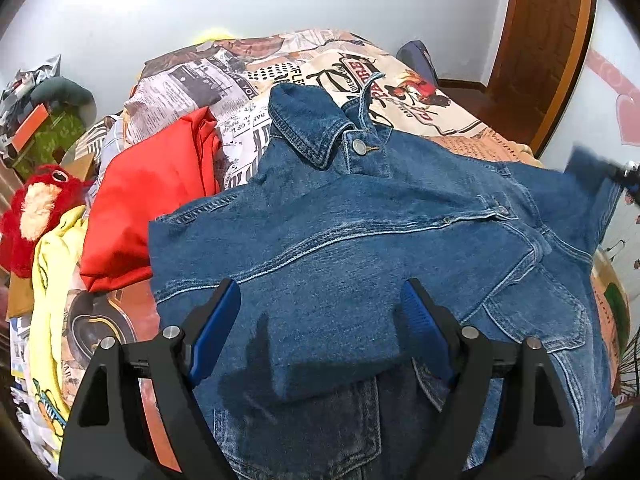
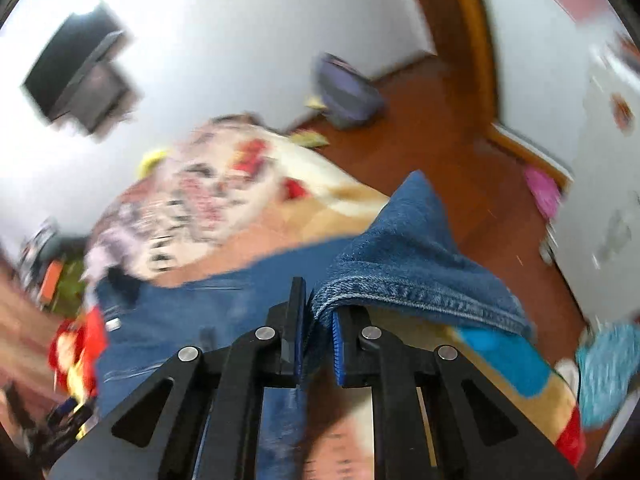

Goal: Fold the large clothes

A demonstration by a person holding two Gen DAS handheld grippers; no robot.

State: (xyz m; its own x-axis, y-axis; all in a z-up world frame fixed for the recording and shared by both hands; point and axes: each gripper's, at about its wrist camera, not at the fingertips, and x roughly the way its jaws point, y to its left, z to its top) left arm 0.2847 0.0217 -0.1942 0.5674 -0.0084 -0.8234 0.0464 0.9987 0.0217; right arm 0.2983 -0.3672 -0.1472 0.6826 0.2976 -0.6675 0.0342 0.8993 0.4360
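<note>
A blue denim jacket [image 1: 360, 216] lies spread on the bed, collar toward the far end and buttoned at the neck. My left gripper [image 1: 320, 288] hovers over its near part, open. A folded denim sleeve [image 1: 332, 344] lies between the fingers, with a gap at the left pad. In the blurred right wrist view my right gripper [image 2: 318, 304] is shut on the jacket's stitched edge [image 2: 400, 280], which drapes over the right finger and stands lifted off the bed. In the left wrist view the right gripper [image 1: 628, 176] shows as a blur at the jacket's raised far-right corner.
A newspaper-print bedcover [image 1: 320, 64] lies under the jacket. Left of it are a red garment [image 1: 152, 200], a yellow garment [image 1: 48, 280] and a red plush toy [image 1: 36, 208]. A wooden door [image 1: 544, 40], wooden floor [image 2: 460, 148] and a bag [image 2: 348, 92] are to the right.
</note>
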